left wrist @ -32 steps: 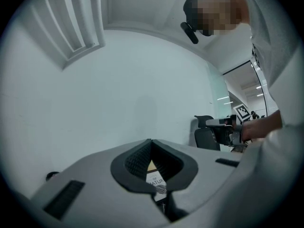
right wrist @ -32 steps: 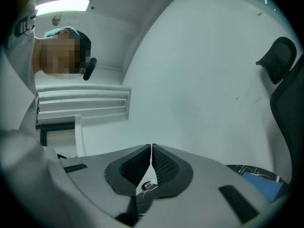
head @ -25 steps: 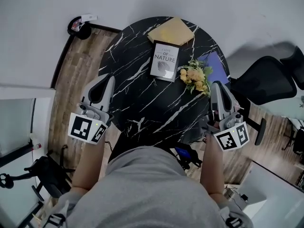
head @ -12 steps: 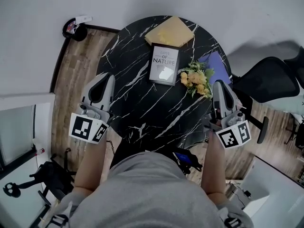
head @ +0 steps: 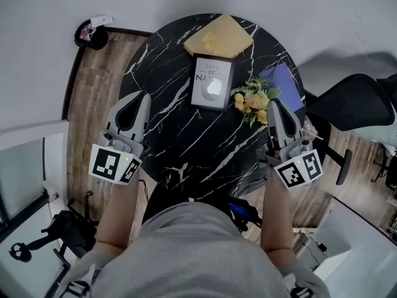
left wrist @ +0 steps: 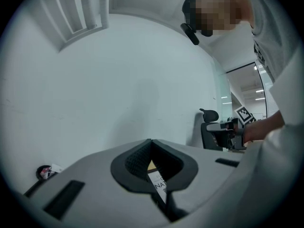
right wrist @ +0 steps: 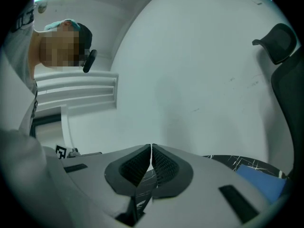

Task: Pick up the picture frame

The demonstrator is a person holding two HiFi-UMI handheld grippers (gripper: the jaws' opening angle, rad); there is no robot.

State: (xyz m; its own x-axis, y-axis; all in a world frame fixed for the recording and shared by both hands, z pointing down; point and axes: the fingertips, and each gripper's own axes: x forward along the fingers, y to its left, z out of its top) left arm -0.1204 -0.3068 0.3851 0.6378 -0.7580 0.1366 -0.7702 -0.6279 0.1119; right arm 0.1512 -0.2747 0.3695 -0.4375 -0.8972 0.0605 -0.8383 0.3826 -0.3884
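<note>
Left gripper (head: 139,95) and right gripper (head: 273,103), grey moulded shells with black cross-hatched pads, had their jaws closed tip to tip on nothing. The picture frame (head: 212,82), a flat rectangle with a thin black border and a pale print, lay on the round black table (head: 186,143), whose glossy top was veined white like marble. It sat beyond both grippers, well apart from them, just beside a yellow square pad (head: 218,36) and a yellow flower bunch (head: 253,101).
</note>
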